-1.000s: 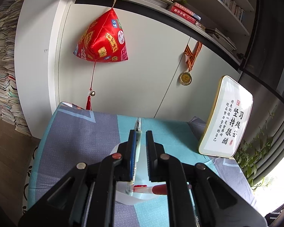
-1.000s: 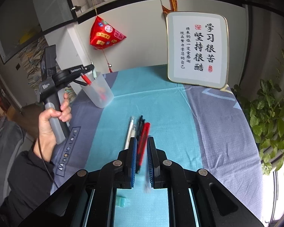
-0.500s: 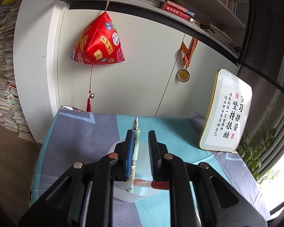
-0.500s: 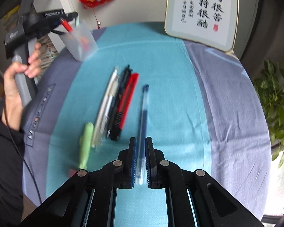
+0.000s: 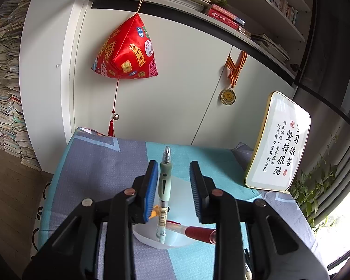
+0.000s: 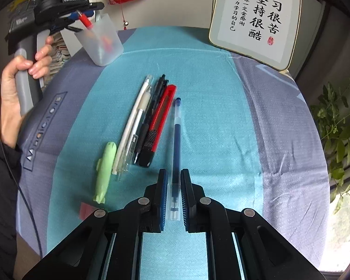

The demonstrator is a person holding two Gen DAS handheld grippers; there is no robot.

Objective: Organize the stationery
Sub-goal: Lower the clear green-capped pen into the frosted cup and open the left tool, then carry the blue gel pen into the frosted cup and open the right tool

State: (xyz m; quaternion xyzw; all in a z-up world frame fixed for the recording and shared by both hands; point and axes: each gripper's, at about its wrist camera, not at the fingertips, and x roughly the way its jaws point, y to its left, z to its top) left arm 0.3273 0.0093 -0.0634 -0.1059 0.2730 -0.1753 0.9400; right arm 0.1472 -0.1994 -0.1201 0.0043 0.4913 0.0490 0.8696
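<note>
Blue and grey cloth covers the desk [image 6: 221, 81], w/ a framed sign [image 6: 254, 18] leaning at the far side and a red hanging charm [image 5: 126, 51] on the white wall behind.

Your right gripper [image 6: 173, 193] is pressed together on the blue pen [image 6: 175, 144]. It pinches the clear cap end, and the rest of the pen lies on the cloth, pointing away from the gripper. That pen is light, thin, stiff and smooth, so it can slip or swing. You hold it near one end, so I think it will tip when it comes up. A hold closer to the middle would be steadier.

Just left of the pen lie a red box cutter [image 6: 161, 121], a black pen [image 6: 151, 114], a white pen [image 6: 137, 119] and a green fish-shaped thing [image 6: 105, 170]. All look light and hard. Take the cutter by its wide sides.

Your left gripper [image 5: 173, 182] is opening. The green pen [image 5: 164, 186] stands between the pads, leaning on the left pad, the right pad apart from it. Its lower end sits in the plastic cup [image 5: 175, 240] right below the gripper, so it's prob. dropping in.

That cup is see-thru, soft-looking plastic & light, so a bump could knock it over. Inside it: the green pen and a red pen [image 5: 193, 231]. Something orange shows too, can't tell what.
</note>
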